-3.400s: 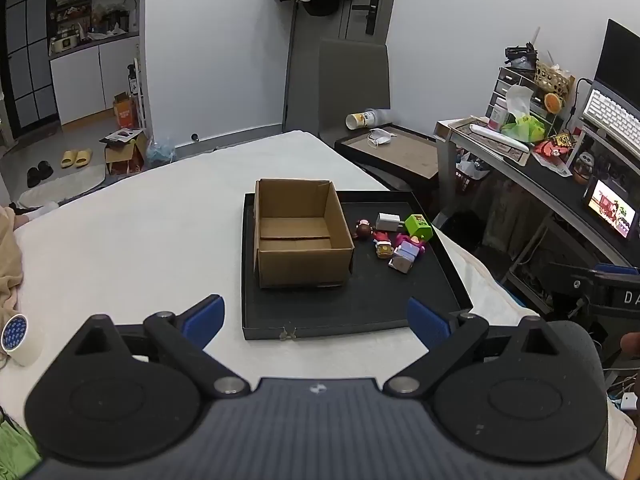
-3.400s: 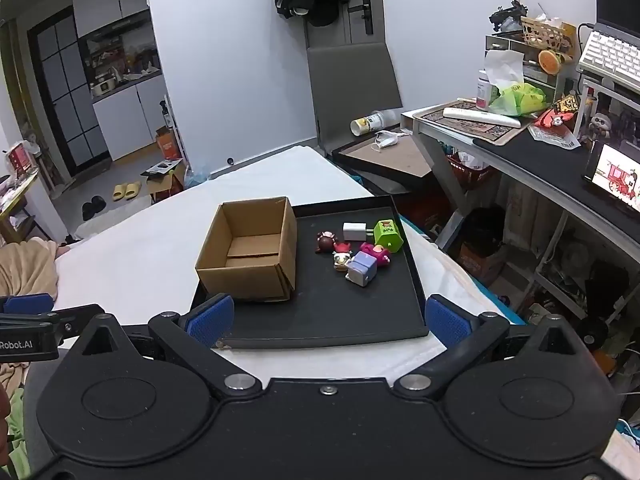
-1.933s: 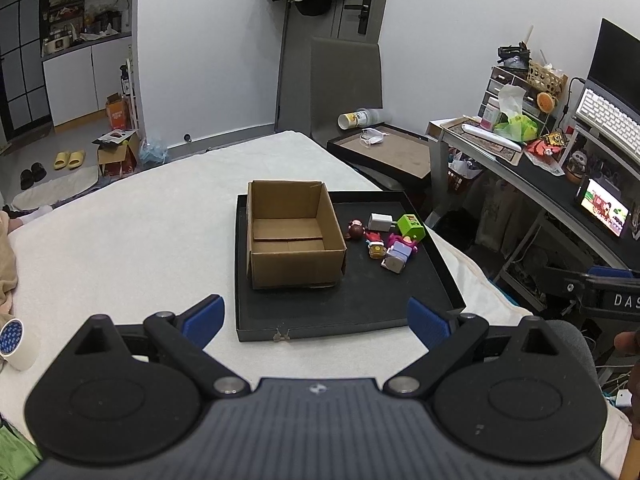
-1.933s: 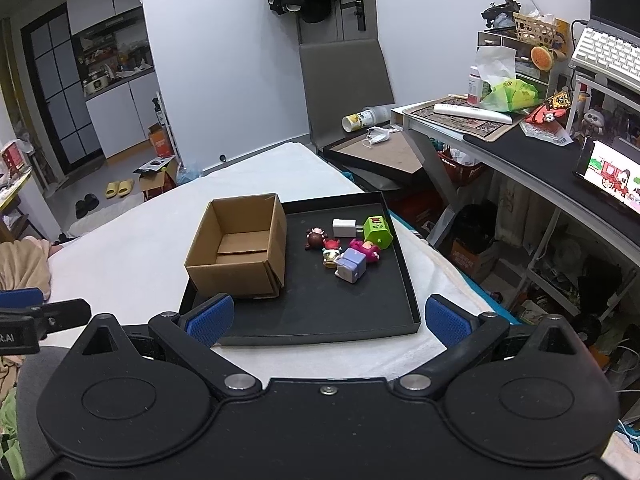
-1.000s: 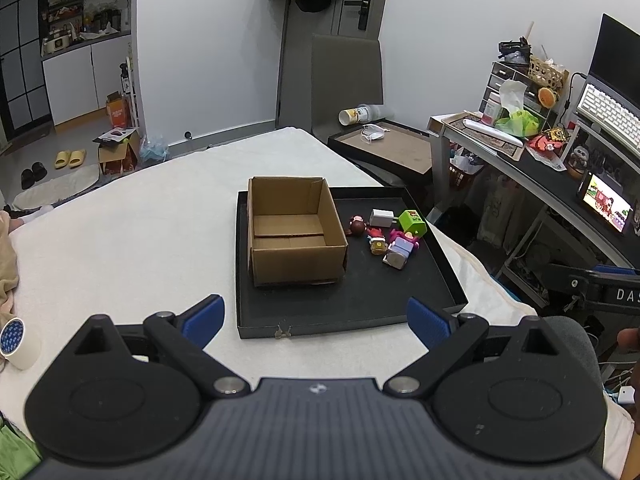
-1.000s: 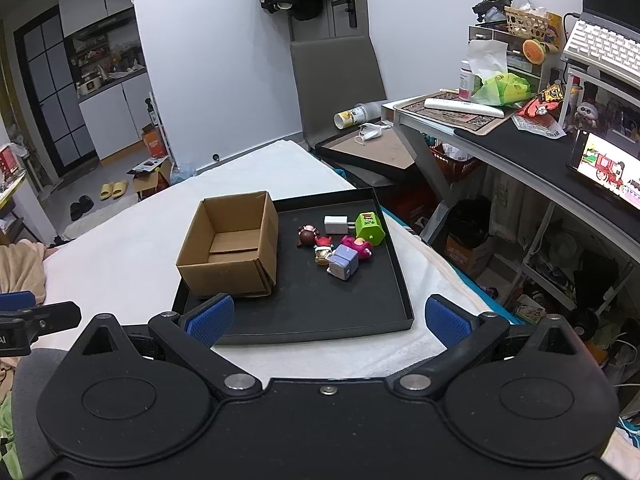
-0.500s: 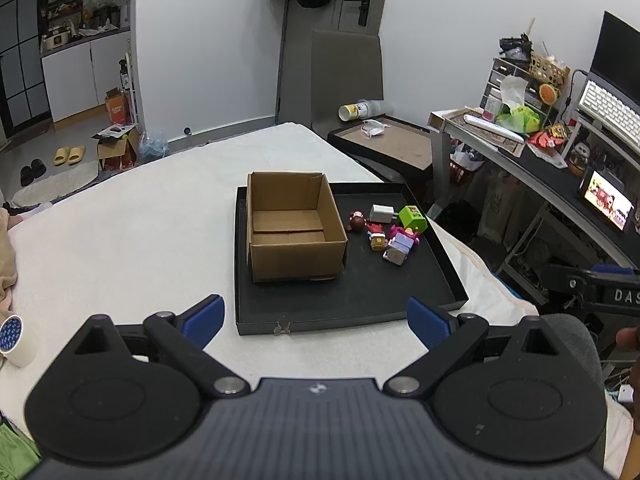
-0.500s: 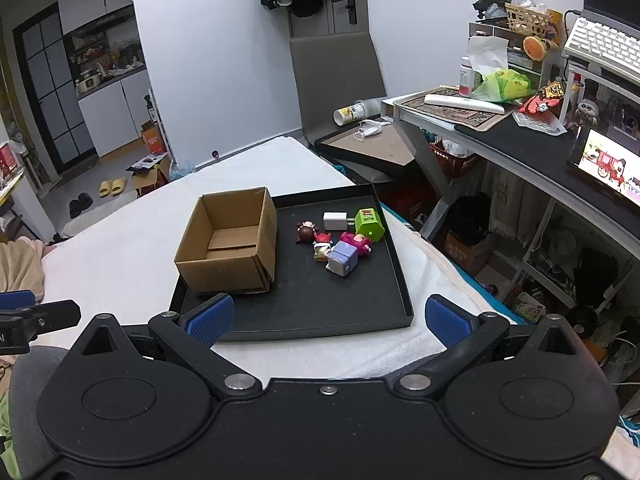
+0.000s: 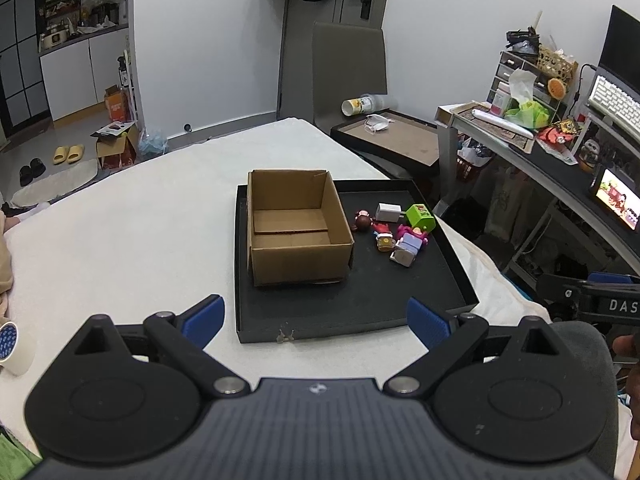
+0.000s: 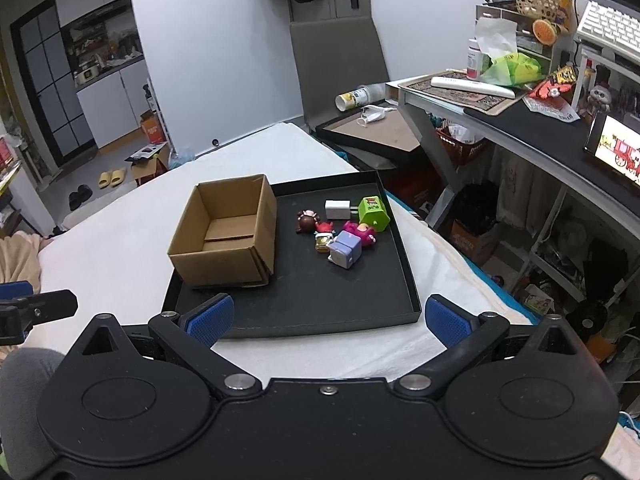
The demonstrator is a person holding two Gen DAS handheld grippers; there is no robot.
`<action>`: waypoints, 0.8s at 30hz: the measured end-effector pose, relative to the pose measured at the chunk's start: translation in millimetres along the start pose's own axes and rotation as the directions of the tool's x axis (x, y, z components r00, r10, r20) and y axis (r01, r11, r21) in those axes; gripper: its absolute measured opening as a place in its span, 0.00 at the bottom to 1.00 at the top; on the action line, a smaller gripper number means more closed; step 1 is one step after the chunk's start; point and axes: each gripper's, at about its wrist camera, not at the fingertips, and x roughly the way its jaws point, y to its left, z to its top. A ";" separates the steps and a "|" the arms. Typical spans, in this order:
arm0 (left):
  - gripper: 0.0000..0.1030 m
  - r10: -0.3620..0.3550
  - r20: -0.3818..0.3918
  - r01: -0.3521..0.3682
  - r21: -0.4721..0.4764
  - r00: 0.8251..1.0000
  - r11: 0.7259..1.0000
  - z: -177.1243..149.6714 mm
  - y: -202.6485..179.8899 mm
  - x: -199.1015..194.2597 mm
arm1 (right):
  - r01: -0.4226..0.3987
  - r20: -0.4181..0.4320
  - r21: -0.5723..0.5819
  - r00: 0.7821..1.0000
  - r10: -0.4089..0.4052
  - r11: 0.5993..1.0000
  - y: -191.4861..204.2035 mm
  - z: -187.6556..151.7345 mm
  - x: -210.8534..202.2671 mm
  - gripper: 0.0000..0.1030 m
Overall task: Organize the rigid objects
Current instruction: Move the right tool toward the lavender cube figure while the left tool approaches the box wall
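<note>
A black tray (image 9: 400,300) (image 10: 320,304) lies on a white-covered table. An empty open cardboard box (image 9: 296,224) (image 10: 228,236) stands on its left half. To the box's right lies a cluster of small toys: a white block (image 9: 388,213) (image 10: 337,209), a green cube (image 9: 420,217) (image 10: 373,211), a lilac cube (image 9: 409,246) (image 10: 346,253), a pink figure (image 10: 360,232) and a brown figure (image 9: 363,221) (image 10: 306,221). My left gripper (image 9: 316,318) is open and empty, in front of the tray's near edge. My right gripper (image 10: 326,318) is open and empty, above the tray's near edge.
A roll of tape (image 9: 12,346) lies on the table at the far left. A cluttered desk (image 10: 520,120) with a screen stands on the right. A grey chair (image 9: 348,68) and a low framed board (image 9: 400,142) stand behind the table.
Both grippers have drifted slightly closer to the tray; the box and toys appear a little nearer. Both stay open and empty. Nothing on the tray has moved.
</note>
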 end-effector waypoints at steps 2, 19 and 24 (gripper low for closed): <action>0.94 -0.001 -0.006 0.001 -0.008 1.000 1.000 3.0 1.2 6.6 | -0.004 -0.006 0.011 1.000 0.004 1.000 -3.0 1.0 5.1 1.00; 0.94 -0.002 -0.038 0.001 -0.041 0.999 0.999 26.9 10.9 58.7 | -0.012 -0.015 0.047 1.000 0.013 0.999 -22.7 16.7 47.6 1.00; 0.94 0.000 -0.055 -0.004 -0.070 0.998 0.998 32.4 17.3 78.4 | -0.009 -0.016 0.056 1.000 0.010 0.998 -28.4 21.9 62.5 1.00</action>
